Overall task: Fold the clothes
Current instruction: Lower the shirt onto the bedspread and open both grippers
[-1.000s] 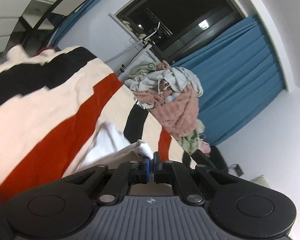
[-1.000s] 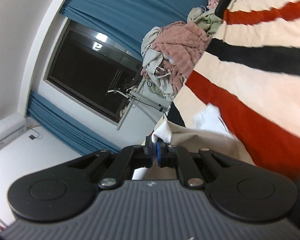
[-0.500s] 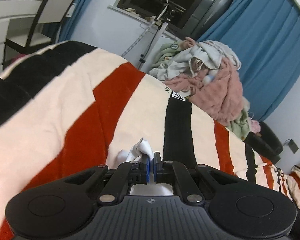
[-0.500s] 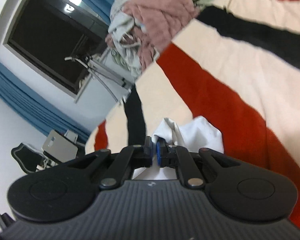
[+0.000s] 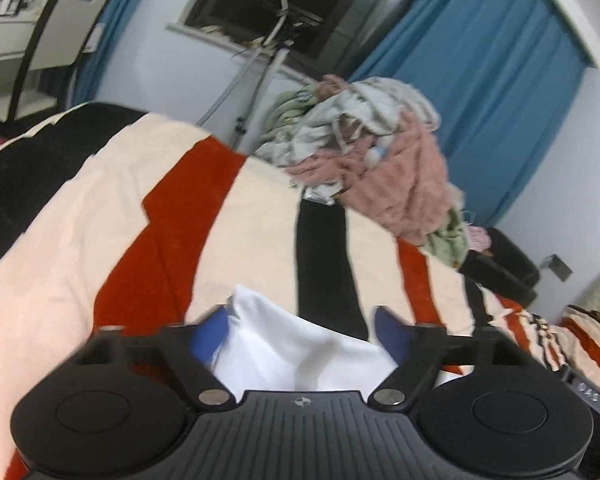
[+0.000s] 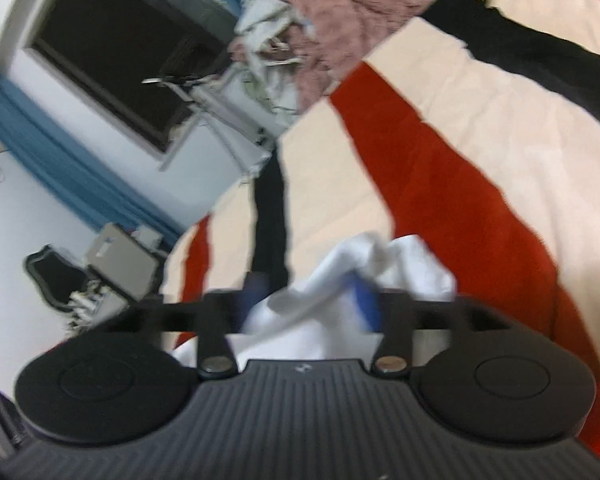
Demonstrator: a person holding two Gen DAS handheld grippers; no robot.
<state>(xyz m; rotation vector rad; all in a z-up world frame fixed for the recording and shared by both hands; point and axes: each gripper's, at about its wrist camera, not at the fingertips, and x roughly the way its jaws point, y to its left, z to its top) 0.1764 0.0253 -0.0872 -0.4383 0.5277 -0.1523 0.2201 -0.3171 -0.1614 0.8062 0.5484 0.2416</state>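
The left claw [image 5: 300,332] has its jaws spreading apart, blue pads wide either side of a white garment [image 5: 296,352] that lies loose between them on the striped blanket [image 5: 228,216] of the bed, no pad pressing it. The right claw [image 6: 312,300] is likewise opening over the same white garment [image 6: 384,264]; the cloth bunches up between its blurred pads, and one pad at 1 o'clock of the claw's middle may brush a fold, though motion blur makes that hard to judge. In the left view a pile of clothes [image 5: 380,160] sits at 1 o'clock on the far edge of the bed, with a tripod stand [image 5: 260,80] at 12 o'clock and blue curtains [image 5: 500,80] beyond.
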